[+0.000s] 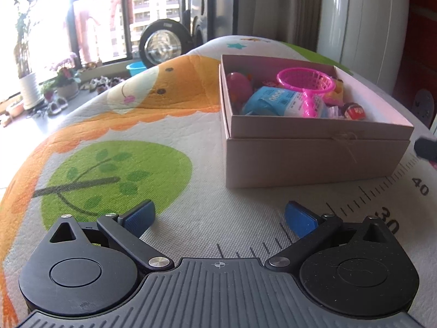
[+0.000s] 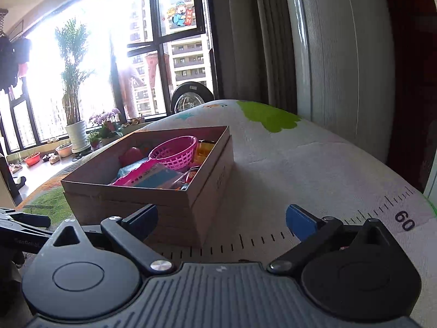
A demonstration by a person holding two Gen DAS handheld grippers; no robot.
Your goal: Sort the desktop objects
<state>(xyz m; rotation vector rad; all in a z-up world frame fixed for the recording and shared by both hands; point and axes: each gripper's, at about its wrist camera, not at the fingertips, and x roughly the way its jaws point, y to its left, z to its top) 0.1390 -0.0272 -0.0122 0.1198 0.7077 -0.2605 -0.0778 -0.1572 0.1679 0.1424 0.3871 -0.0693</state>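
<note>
Both my left gripper (image 1: 220,217) and right gripper (image 2: 221,218) stand wide, gripping nothing, just before the open brown cardboard box (image 1: 314,161); inside it lie a pink plastic basket (image 1: 306,82) and other toys.

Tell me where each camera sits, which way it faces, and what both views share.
Left wrist: on the left gripper, facing forward and down over the printed mat toward the cardboard box; its own open blue fingers show.
Right wrist: on the right gripper, facing the box's corner and the window; open fingers show, nothing between them.
Shared: the box, its pink basket, the mat.
</note>
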